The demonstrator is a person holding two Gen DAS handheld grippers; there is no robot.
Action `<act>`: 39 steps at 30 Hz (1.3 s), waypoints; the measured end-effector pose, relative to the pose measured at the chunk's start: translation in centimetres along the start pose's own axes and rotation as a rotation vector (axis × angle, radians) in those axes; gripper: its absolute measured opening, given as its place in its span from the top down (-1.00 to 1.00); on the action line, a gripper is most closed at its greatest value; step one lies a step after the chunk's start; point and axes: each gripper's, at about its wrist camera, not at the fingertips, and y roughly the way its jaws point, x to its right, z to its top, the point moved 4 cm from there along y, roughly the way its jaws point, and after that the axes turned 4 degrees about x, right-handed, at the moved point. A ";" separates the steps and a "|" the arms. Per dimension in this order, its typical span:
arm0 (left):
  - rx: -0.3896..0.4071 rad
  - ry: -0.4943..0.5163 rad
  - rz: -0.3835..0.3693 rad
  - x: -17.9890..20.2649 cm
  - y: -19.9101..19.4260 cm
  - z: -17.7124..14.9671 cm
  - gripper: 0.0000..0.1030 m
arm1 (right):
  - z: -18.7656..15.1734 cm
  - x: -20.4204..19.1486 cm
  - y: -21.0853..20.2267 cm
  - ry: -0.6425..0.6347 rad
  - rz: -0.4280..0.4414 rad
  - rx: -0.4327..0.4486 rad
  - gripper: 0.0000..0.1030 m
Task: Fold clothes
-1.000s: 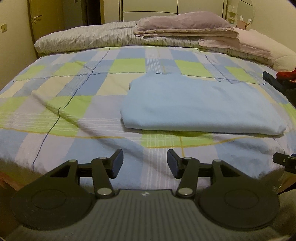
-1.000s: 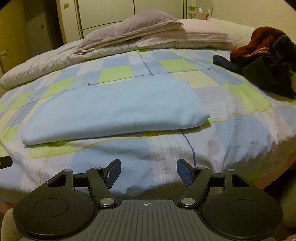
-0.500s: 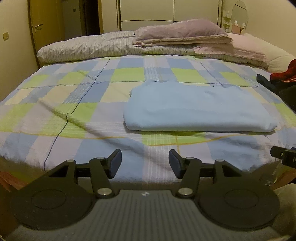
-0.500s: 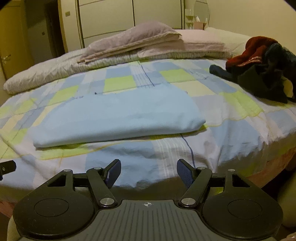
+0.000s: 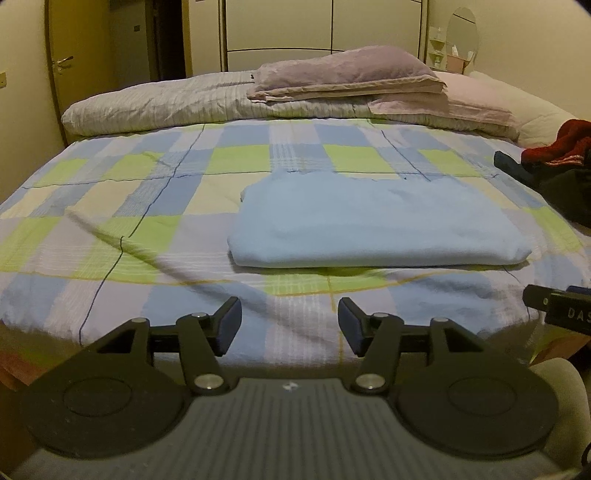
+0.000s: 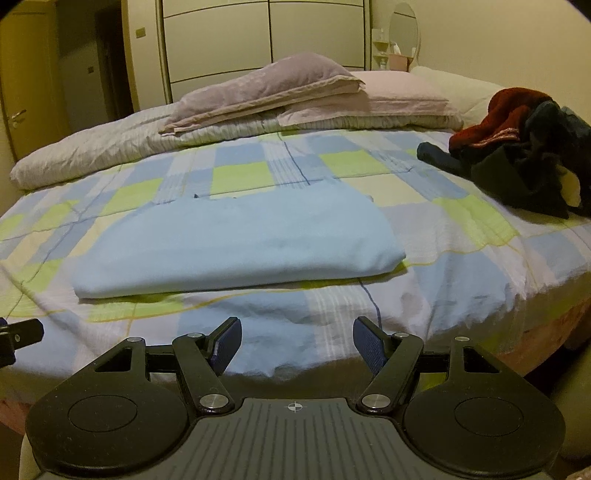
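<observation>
Over the last second I've drawn both grippers back from the bed; the light-blue folded cotton garment (image 5: 373, 221) at twelve o'clock looks smaller. My left gripper (image 5: 290, 326) and right gripper (image 6: 297, 341) are spread and empty. It lies folded flat, while a heap of dark and red clothes (image 6: 517, 155) waits at two o'clock.

This is a bedroom in a home. A wide bed (image 5: 110, 229) fills most of both views, made up with a checked cover (image 6: 461, 229) in blue, green and lilac squares. At its head lie a striped pillow (image 5: 155, 107) and lilac pillows (image 5: 347, 74), one stacked on another. Behind the bed stands a tall cream wardrobe (image 6: 266, 33) with flat panelled doors. A wooden door (image 5: 70, 62) with a metal handle is on the left wall. In the far corner an oval mirror (image 6: 404, 26) stands over a small shelf of toiletries. Loose clothes (image 6: 524, 155) in red and dark colours are heaped on the bed's right side
</observation>
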 end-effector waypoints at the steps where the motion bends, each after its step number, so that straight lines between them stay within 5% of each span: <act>1: -0.004 0.001 0.001 0.1 0.1 -0.1 -0.05 | 0.0 0.0 0.1 0.002 0.003 -0.002 -0.36; 17: -0.069 0.009 -0.010 0.6 3.0 -1.1 -0.06 | -1.1 1.5 3.5 0.056 0.045 -0.066 -0.36; 29: -0.022 -0.013 -0.163 0.9 8.3 1.0 0.08 | -0.7 11.5 8.1 0.728 0.334 0.017 -0.36; 32: -0.030 -0.025 -0.201 1.1 10.3 1.6 0.14 | -0.4 13.1 10.0 0.833 0.347 0.006 -0.36; 39: -0.021 0.015 -0.274 4.1 14.7 3.7 0.25 | 1.5 14.7 12.9 0.863 0.272 0.022 -0.34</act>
